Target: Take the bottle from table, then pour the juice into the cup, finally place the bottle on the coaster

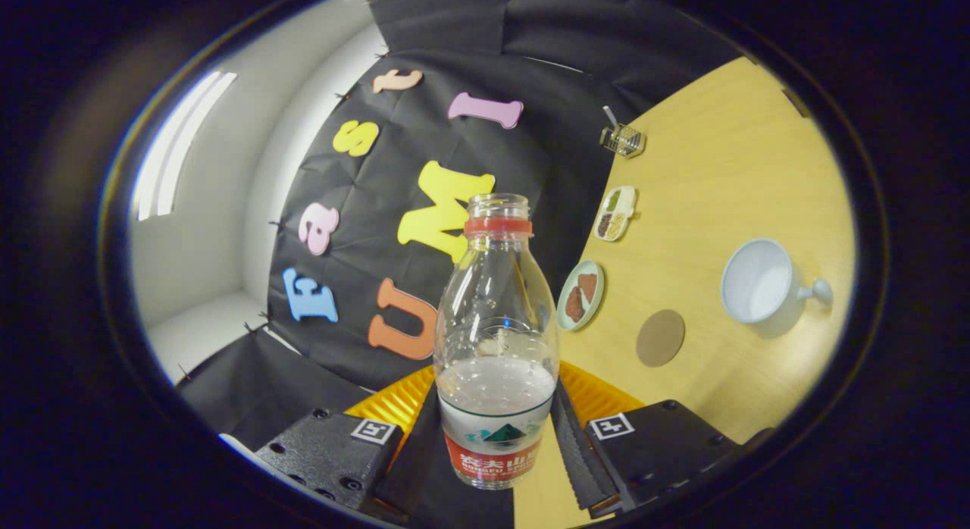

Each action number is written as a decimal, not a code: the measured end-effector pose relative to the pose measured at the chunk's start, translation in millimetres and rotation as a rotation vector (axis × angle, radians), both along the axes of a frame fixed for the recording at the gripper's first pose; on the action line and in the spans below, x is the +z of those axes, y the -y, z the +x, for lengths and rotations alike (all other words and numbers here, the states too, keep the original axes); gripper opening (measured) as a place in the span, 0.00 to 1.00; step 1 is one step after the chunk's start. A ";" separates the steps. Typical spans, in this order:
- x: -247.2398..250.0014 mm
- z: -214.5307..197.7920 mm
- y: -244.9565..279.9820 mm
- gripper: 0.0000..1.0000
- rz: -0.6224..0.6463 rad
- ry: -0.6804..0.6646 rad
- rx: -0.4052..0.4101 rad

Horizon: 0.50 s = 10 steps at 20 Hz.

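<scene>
A: Yellow wood table [727,180] looks tilted hard against the black wall, so I'm holding the rig rolled over. Go, what's the tool doing?

B: Gripper [496,438] is narrowed onto the bottle [494,339]. Both fingers press its lower body, one each side at the label. Bottle is uncapped, red ring at the neck, clear liquid sitting low, roughly level with the top of the label.

A: Lifted?

B: I'd say so, nothing under it that I can see, but its base is near the bottom of the view, can't be sure.

A: Outward from there?

B: Coaster [660,337], brown round, lies beyond the fingers on the table. Cup [758,280], white with a handle, sits just past the coaster, apart from it. Its mouth faces me and it looks empty. Green plate [580,295] with brown pieces is near the wall edge, then a divided tray [615,213], then a small wire thing [623,140] farthest out.

A: So pour not done?

B: My guess, no. Cup dry, liquid still in bottle.

A: Risks?

B: Open neck plus this roll: tip more before reaching the cup and it spills on the table or coaster. Grip is low on a smooth, thin bottle, so it could swing or slip between the fingers when tilted. Cup is light-looking, a knock from the neck could shove it. Squeezing harder may dent the bottle.
</scene>
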<state>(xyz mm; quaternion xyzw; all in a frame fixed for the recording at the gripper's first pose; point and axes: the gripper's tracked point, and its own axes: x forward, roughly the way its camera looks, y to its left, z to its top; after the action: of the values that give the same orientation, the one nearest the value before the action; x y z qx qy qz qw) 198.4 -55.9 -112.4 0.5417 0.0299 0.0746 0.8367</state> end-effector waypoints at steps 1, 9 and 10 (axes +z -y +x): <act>0.4 3.4 -5.8 0.78 -0.082 0.002 0.014; -3.1 59.4 -17.5 0.79 -0.772 0.080 -0.041; -3.4 67.2 -14.0 0.79 -0.826 0.090 -0.064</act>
<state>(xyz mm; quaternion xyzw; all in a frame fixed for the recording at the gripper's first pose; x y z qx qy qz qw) 265.6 -41.9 -115.8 0.1572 0.0038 0.0540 0.9861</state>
